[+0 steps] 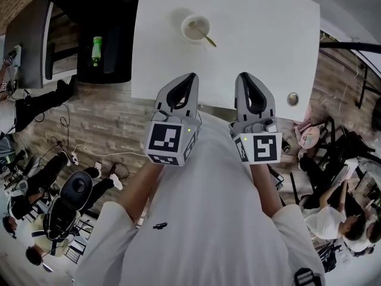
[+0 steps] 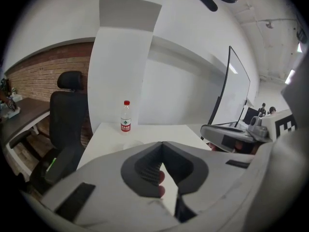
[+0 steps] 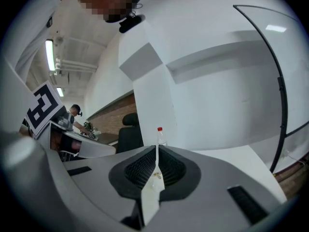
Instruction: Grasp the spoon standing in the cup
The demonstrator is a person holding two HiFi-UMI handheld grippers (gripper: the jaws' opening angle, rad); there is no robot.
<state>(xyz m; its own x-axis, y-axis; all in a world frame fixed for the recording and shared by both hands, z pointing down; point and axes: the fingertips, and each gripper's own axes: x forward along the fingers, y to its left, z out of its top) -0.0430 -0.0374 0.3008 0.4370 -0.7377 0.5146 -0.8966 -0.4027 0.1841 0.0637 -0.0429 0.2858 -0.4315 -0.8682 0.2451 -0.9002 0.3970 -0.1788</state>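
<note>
A pale cup (image 1: 194, 27) stands far back on the white table (image 1: 268, 34), with a yellowish spoon (image 1: 209, 39) leaning out of it toward the right. Both grippers hover side by side over the table's near edge, well short of the cup. My left gripper (image 1: 191, 75) is shut and empty, its jaw tips meeting in the left gripper view (image 2: 162, 143). My right gripper (image 1: 243, 74) is also shut on nothing (image 3: 157, 148). Through the slit below its tips, the cup and spoon (image 3: 157, 177) show small and far ahead.
A water bottle with a red cap (image 2: 125, 117) stands at the table's far edge, beyond the cup. A black office chair (image 1: 104, 34) holding a green bottle (image 1: 96, 50) is to the left of the table. A round metal fitting (image 1: 292, 99) sits near the front right corner.
</note>
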